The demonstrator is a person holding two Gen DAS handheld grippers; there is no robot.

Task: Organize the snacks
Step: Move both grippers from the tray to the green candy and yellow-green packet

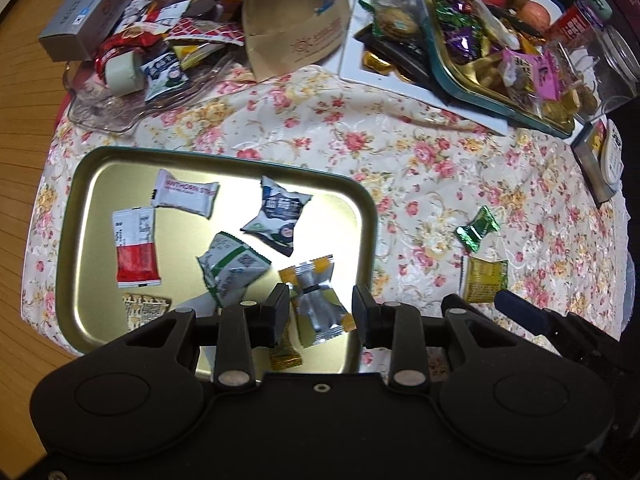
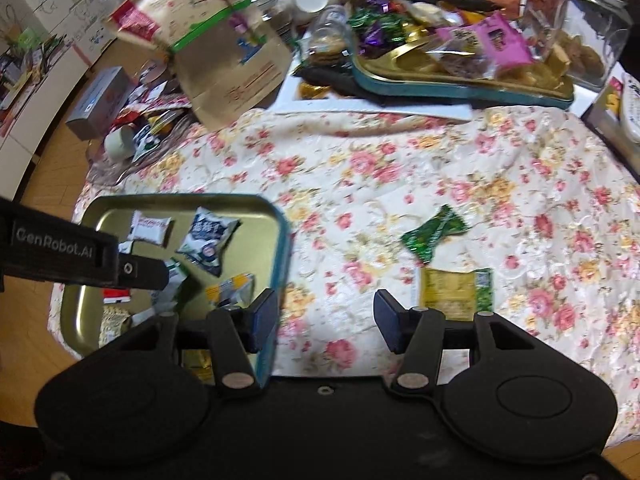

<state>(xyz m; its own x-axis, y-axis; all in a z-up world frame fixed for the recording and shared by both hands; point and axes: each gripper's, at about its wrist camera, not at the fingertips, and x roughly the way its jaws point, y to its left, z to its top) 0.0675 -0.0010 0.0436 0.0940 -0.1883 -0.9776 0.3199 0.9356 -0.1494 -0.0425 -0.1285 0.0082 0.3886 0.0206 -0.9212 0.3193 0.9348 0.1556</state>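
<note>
A gold tray [image 1: 224,156] with a green rim lies on the floral cloth and holds several wrapped snacks, among them a red-and-white packet [image 1: 136,246] and a silver-and-yellow packet [image 1: 320,304]. My left gripper [image 1: 320,312] hangs open above the tray's right end. The silver-and-yellow packet lies under the gap, apart from the pads. My right gripper [image 2: 326,320] stands open over bare cloth just right of the tray's rim [image 2: 280,240], with nothing between its fingers. A yellow-green packet [image 2: 454,292] lies just past its right finger, and a green twisted candy [image 2: 434,234] lies beyond that.
At the back left a glass dish [image 1: 120,108] is piled with snacks, beside a grey box [image 1: 88,12] and a brown paper bag [image 1: 296,20]. A second tray [image 1: 492,92] full of candies, apples and a glass jar [image 1: 616,60] crowd the back right. The cloth's left edge drops off to a wooden surface.
</note>
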